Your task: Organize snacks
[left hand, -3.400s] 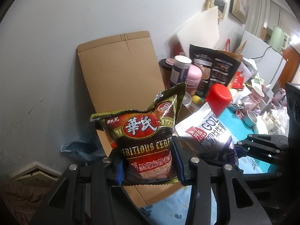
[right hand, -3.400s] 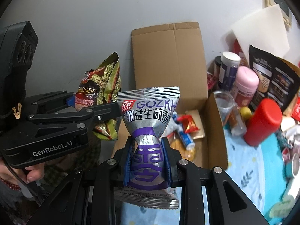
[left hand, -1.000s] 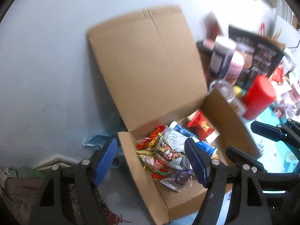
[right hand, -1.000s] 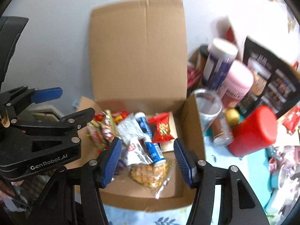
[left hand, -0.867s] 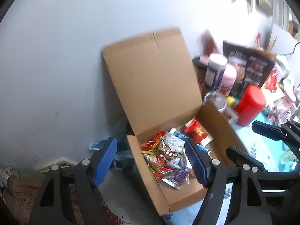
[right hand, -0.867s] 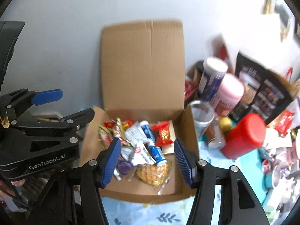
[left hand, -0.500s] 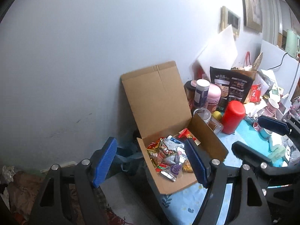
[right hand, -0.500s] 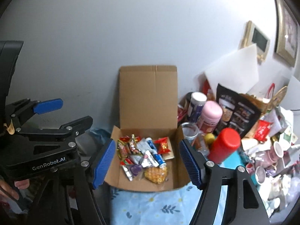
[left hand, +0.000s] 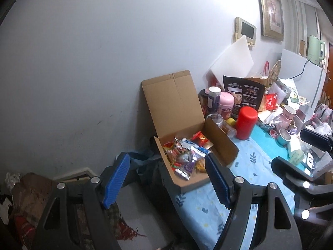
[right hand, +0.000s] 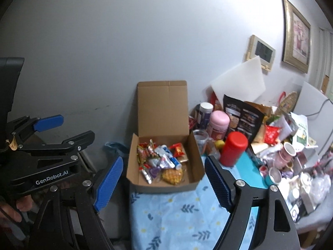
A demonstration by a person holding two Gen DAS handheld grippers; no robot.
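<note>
An open cardboard box (left hand: 220, 143) (right hand: 193, 148) stands at the table's left end with its lid up against the wall. Several snack packets (left hand: 185, 156) (right hand: 160, 160) lie inside it, among them a purple-and-silver pouch (right hand: 153, 171) and a yellow bag (right hand: 172, 175). My left gripper (left hand: 166, 181) is open and empty, well back from the box. My right gripper (right hand: 161, 181) is open and empty, also well back. The left gripper also shows in the right wrist view (right hand: 62, 127).
A red canister (left hand: 246, 123) (right hand: 234, 149), a pink jar (right hand: 218, 123), a dark-labelled tin (right hand: 205, 112), a glass cup (right hand: 200, 138) and a black bag (right hand: 241, 116) crowd the table right of the box. Mugs and clutter (right hand: 291, 166) fill the far right. The blue leaf-print cloth (right hand: 172, 214) covers the table.
Both grippers let go of their packets, which now lie in the box. Both grippers have pulled back and up, so the box looks smaller.
</note>
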